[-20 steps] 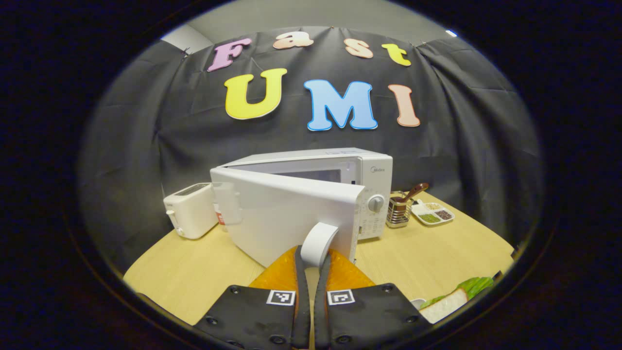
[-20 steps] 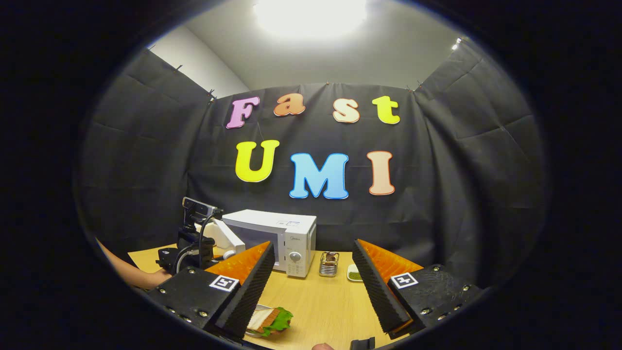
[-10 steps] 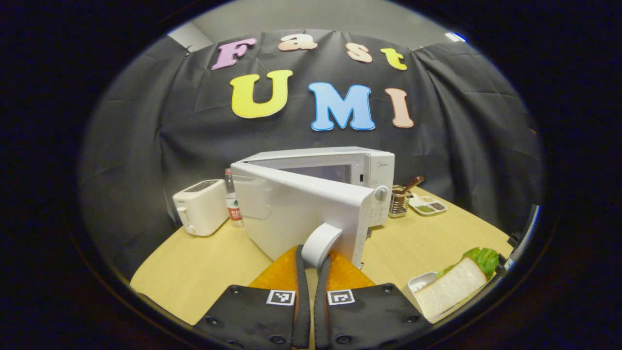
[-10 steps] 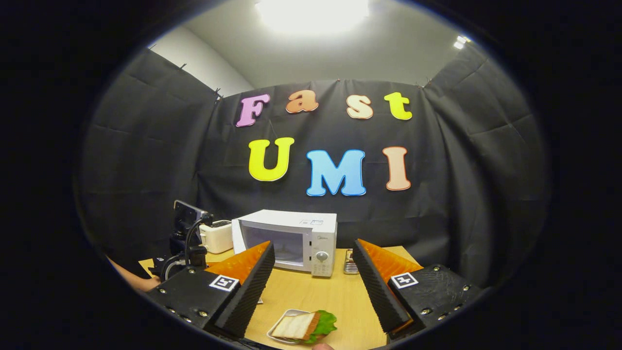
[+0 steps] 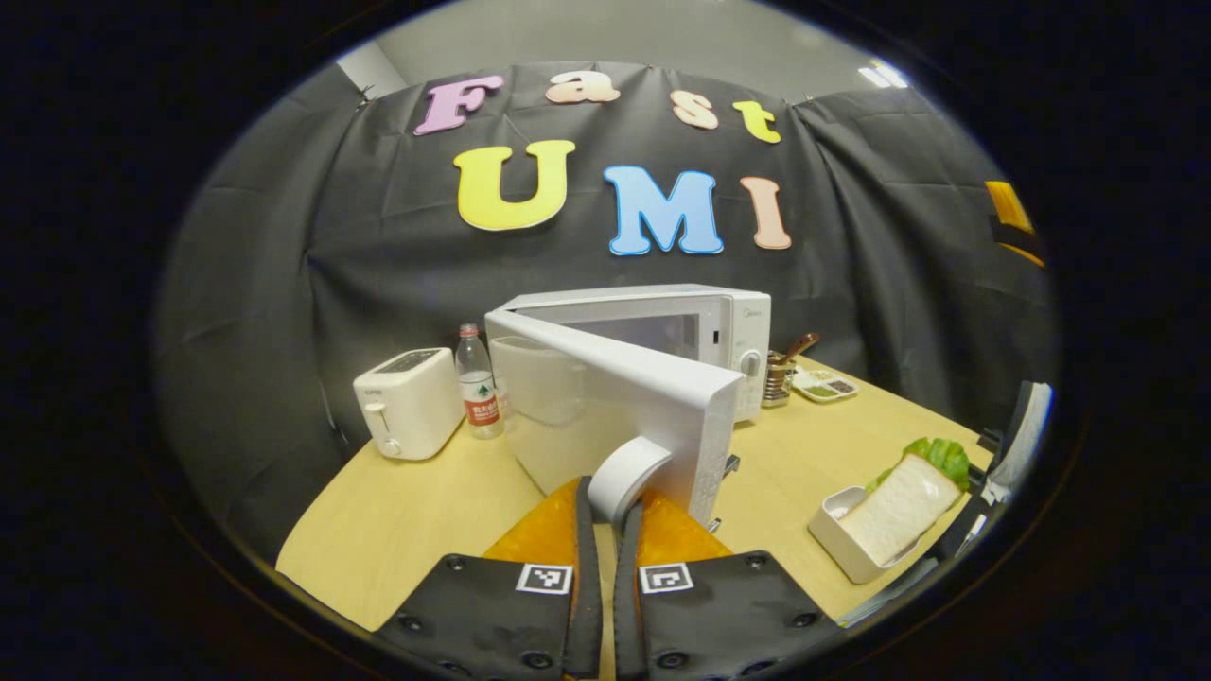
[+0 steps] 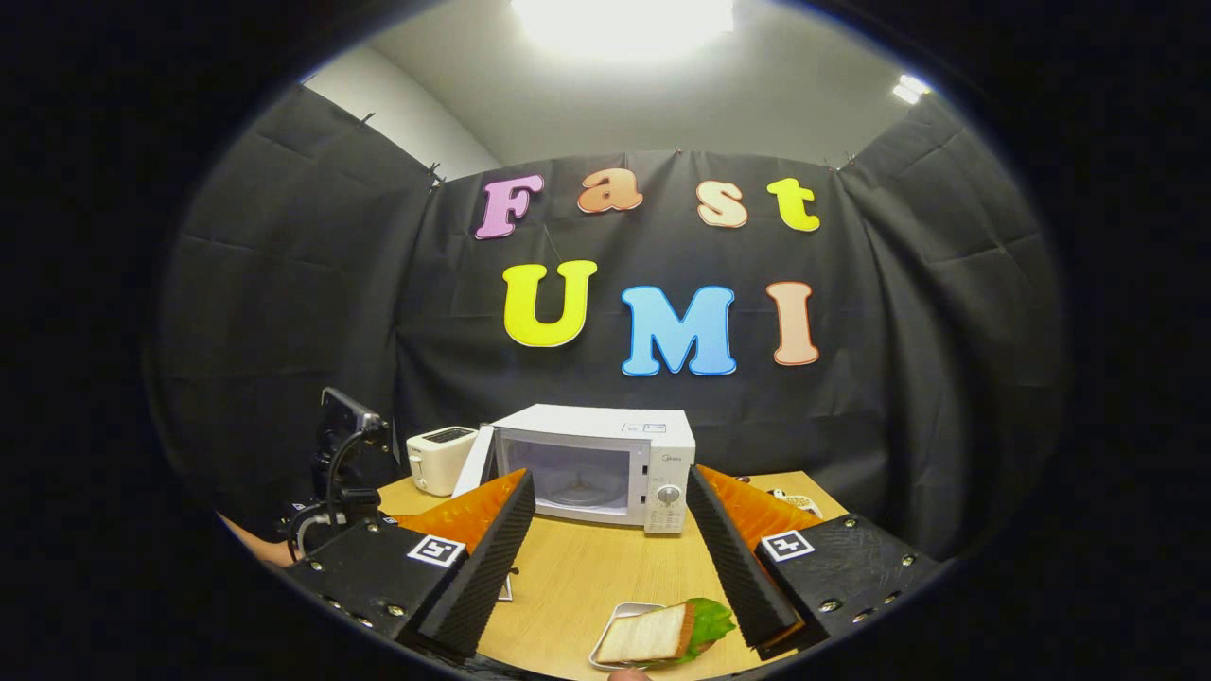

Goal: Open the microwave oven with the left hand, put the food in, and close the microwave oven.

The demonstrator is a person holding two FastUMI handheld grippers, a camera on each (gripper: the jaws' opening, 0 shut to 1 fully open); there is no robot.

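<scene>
While the left gripper has its fingers closed on the white door handle, the door stands swung well out from the microwave, so the opening step looks nearly or fully done. Just ahead of those fingers and slightly right, the cavity shows open and seems empty apart from its turntable.

Nothing has gone in yet. The sandwich, bread with green lettuce, lies in a small white tray on the bench, just below and between the right gripper's fingers. The right gripper is spread wide and holds nothing; its fingers do not touch the food. From the left gripper's fingers, the tray sits off to the right, well apart from the door.

By my reading, three parts remain: grasping the tray or food, carrying it into the cavity, then swinging the door closed.

Counted: one microwave, one door with one handle, one sandwich in one tray, two grippers. Beyond the left fingers and to their left stand one toaster and one water bottle. To their right, past the microwave, are one wire holder with a utensil in it and one small divided dish.
</scene>
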